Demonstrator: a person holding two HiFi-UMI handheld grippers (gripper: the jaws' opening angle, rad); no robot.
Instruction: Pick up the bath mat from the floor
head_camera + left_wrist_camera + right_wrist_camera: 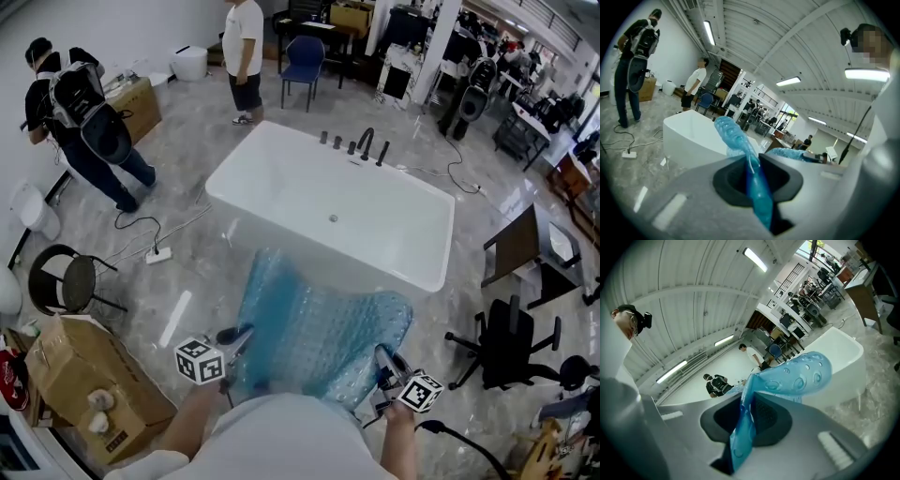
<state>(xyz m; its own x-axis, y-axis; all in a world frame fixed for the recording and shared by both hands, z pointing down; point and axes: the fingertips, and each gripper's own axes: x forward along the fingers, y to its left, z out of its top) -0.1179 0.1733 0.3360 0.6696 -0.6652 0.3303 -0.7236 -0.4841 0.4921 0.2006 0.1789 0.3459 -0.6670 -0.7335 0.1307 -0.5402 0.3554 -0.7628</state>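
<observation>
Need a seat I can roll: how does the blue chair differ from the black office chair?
The blue chair has straight legs; the black office chair sits on a spoked base, seemingly wheeled. The blue one stands beyond the bathtub, the black one nearer, off its right end. Both stand upright and empty.

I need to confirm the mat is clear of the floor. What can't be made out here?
- Bath mat near edge: head view, behind the person's shirt.
- Floor beneath the mat: head view, covered by it.
- Mat's far end against the bathtub: touching or apart, unclear in every view.
</observation>
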